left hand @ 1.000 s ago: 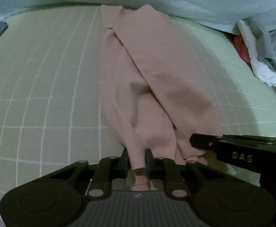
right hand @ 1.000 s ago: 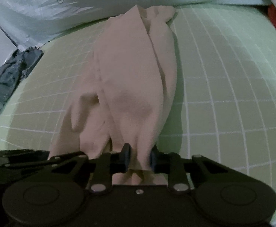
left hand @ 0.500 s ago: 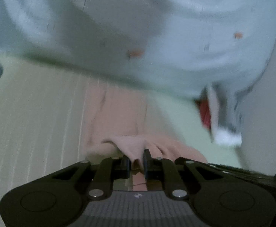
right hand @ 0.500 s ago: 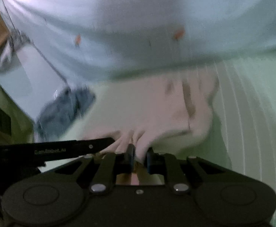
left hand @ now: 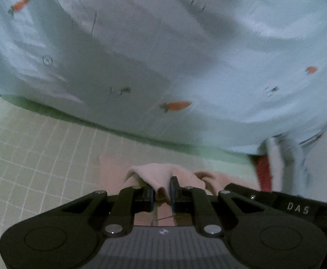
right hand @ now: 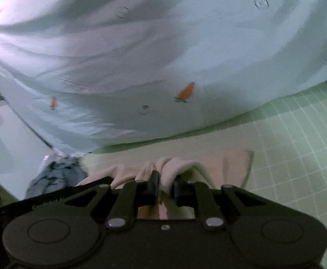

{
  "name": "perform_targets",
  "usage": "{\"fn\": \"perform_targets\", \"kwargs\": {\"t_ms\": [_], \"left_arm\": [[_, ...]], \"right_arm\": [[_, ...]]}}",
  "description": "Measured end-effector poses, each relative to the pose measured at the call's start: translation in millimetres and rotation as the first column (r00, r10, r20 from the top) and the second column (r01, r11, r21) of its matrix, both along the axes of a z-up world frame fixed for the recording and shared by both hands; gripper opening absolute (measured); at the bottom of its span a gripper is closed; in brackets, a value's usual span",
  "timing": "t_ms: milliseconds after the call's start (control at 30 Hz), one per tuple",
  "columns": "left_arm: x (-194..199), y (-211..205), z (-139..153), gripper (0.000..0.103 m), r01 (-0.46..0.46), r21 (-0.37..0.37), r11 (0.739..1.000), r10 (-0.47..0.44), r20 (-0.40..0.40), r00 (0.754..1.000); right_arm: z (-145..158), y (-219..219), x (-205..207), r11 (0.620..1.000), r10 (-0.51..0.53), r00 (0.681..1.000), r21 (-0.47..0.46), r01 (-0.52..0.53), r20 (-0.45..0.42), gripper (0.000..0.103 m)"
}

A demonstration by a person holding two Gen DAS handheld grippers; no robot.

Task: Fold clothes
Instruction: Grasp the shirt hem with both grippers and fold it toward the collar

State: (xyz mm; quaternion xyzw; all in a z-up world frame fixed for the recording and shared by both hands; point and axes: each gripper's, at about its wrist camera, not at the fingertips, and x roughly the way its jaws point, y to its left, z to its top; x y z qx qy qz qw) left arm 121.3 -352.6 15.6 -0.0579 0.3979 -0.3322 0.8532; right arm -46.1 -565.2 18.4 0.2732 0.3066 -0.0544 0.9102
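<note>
1. Pink fabric is bunching between the fingers of both tongs: the left tongs [left hand: 162, 190] are pinching a fold of the pink garment [left hand: 163, 174], their fingers drawn narrow around it.
2. Likewise the right tongs [right hand: 165, 186] are clamping another gathered fold of the same pink garment [right hand: 176, 165], jaws close together on the cloth.
3. At the right edge of the left wrist view, the black body of the other gripper, lettered "DAS", is showing just beside the held cloth.
4. Beyond the pinched folds, the rest of the garment is lying flat on the green grid-patterned mat [left hand: 40, 157], which is also spreading to the right in the right wrist view [right hand: 297, 145].
5. A crumpled blue-grey denim piece [right hand: 58, 174] is sitting left of the garment, near the mat's edge.
6. A red and white bundle of cloth [left hand: 273, 165] is lying to the right, blurred.
7. Farthest back, a pale blue sheet with orange carrot prints [left hand: 176, 105] is rising behind the mat, filling the upper part of both views [right hand: 185, 92].
</note>
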Motion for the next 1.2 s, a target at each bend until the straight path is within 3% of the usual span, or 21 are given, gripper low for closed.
{"fn": "perform_targets", "kwargs": {"t_ms": [167, 400, 600, 800, 967, 1033, 1100, 1167, 1200], "left_arm": [[44, -25, -48, 0.015, 0.0, 0.092, 0.996, 0.011, -0.122, 0.992], [66, -45, -103, 0.015, 0.007, 0.198, 0.98, 0.032, -0.196, 0.98], [71, -56, -115, 0.016, 0.017, 0.257, 0.966, 0.033, -0.187, 0.982], [71, -56, -119, 0.016, 0.014, 0.256, 0.967, 0.038, -0.198, 0.979], [80, -60, -104, 0.02, 0.004, 0.264, 0.964, 0.054, -0.209, 0.976], [83, -56, -90, 0.026, -0.018, 0.23, 0.973, 0.06, -0.178, 0.982], [83, -49, -73, 0.057, -0.053, 0.198, 0.979, 0.077, -0.117, 0.99], [80, -43, -61, 0.067, -0.08, 0.206, 0.975, 0.092, -0.051, 0.994], [77, -40, -57, 0.068, -0.091, 0.216, 0.972, 0.098, -0.024, 0.995]], "right_arm": [[-49, -23, 41, 0.999, -0.048, 0.992, 0.005, 0.049, -0.117, 0.014], [-107, -35, 72, 0.998, -0.046, 0.967, 0.028, 0.055, -0.25, 0.014], [-125, -36, 84, 0.999, -0.021, 0.963, 0.032, 0.031, -0.27, 0.014], [-127, -39, 83, 0.999, -0.017, 0.963, 0.042, 0.029, -0.268, 0.015], [-120, -48, 89, 0.996, -0.044, 0.967, 0.062, 0.062, -0.252, 0.016], [-111, -56, 88, 0.991, -0.081, 0.974, 0.085, 0.101, -0.212, 0.019], [-96, -60, 82, 0.989, -0.129, 0.98, 0.052, 0.138, -0.155, 0.026], [-82, -62, 75, 0.985, -0.171, 0.98, 0.0, 0.172, -0.101, 0.04], [-76, -63, 71, 0.982, -0.189, 0.979, -0.035, 0.187, -0.078, 0.042]]}}
